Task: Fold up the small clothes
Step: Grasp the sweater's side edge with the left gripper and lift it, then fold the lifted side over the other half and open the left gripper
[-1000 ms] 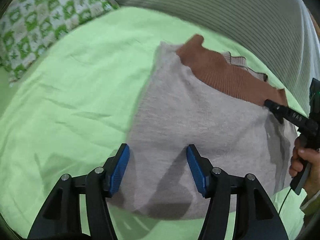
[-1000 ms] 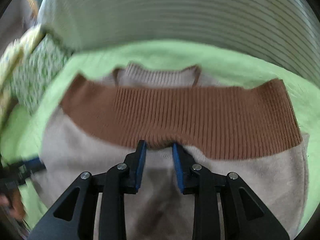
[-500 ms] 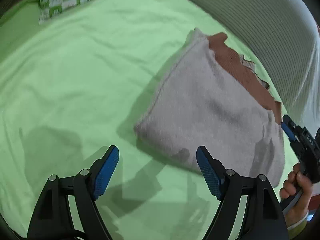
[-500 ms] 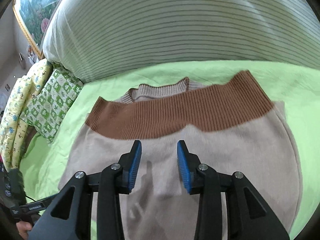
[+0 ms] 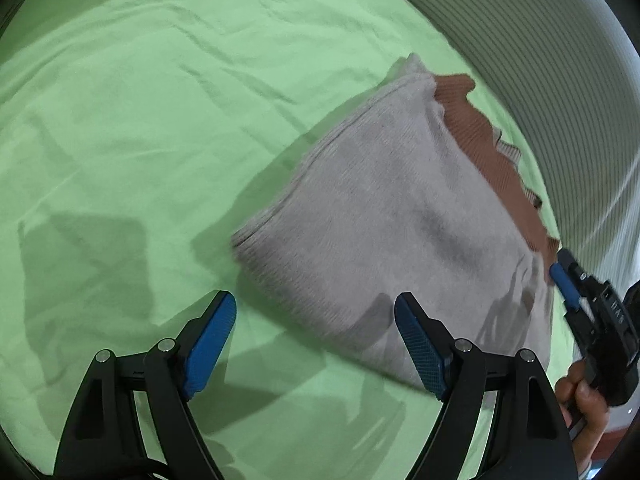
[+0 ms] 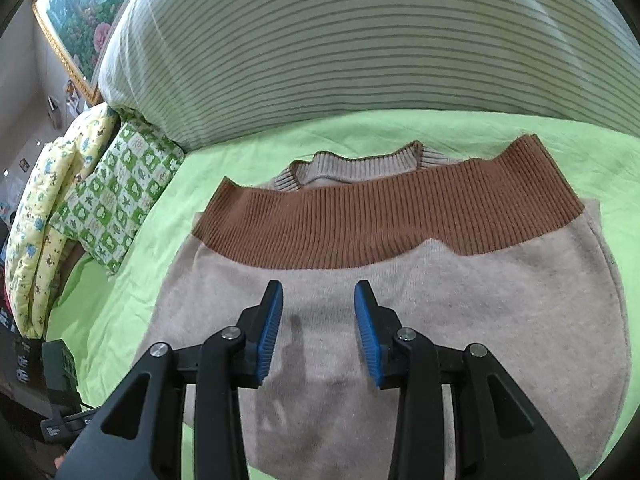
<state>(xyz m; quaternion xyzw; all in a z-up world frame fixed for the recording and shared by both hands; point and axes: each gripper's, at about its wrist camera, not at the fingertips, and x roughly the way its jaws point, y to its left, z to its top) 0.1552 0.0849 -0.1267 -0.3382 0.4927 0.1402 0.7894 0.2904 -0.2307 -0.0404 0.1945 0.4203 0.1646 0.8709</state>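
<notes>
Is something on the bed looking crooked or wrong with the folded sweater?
Slightly. The sweater is folded, but its brown ribbed hem lies wavy and slanted, leaving the collar uncovered. No damage shows. The green sheet is only creased.

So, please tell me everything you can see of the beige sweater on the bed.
The sweater is a soft beige knit, folded in half, so that its brown ribbed hem lies across the top, just below the ribbed collar. It rests flat on the green sheet. Neither gripper holds it.
</notes>
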